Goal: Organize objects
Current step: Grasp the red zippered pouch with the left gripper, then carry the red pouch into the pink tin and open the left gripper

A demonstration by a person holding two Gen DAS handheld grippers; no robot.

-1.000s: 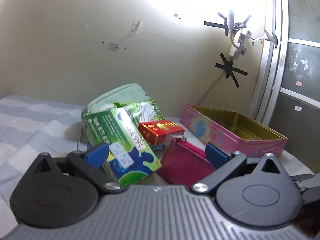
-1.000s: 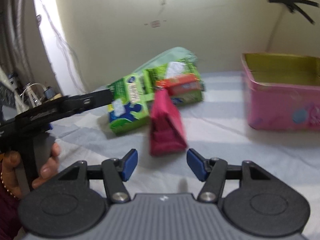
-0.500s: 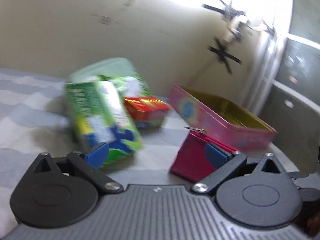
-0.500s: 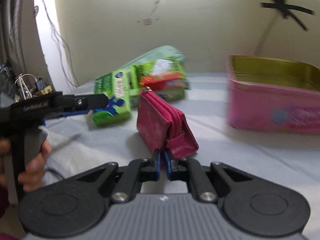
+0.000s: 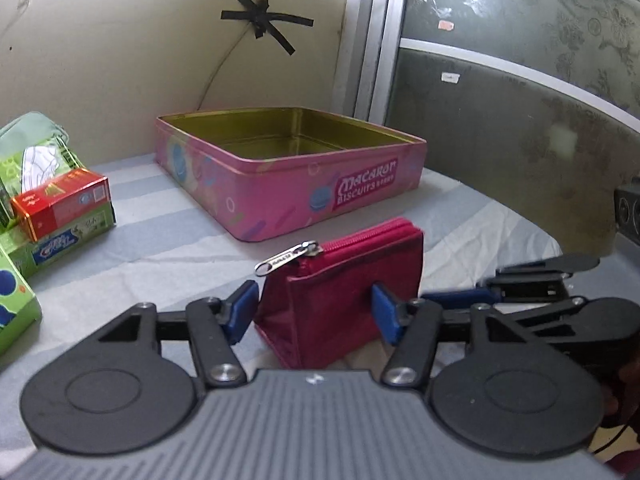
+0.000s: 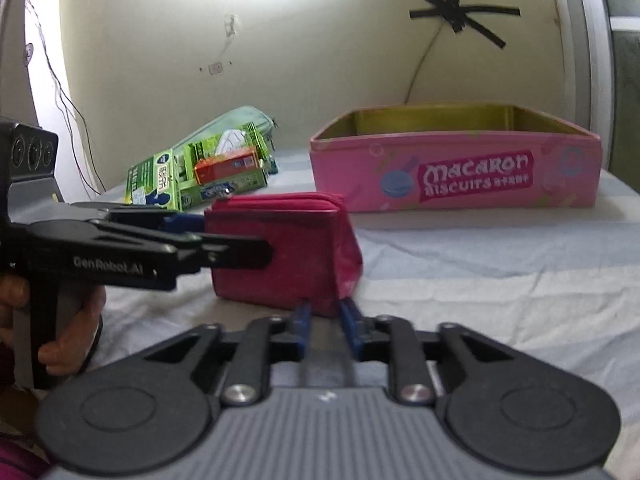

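We're holding the red zip purse (image 5: 344,280) from both ends on the striped sheet (image 6: 500,280), just in front of the open pink biscuit tin (image 5: 280,184). Left tongs (image 5: 314,312) have just been closing and are now pinching its sides; right tongs (image 6: 325,320) are clenched on its lower corner, loosening slightly. It's looking soft and light, so we're gripping the fabric body, not the zip pull (image 5: 286,260). Soft bedding under it, cream wall (image 6: 160,60) behind.
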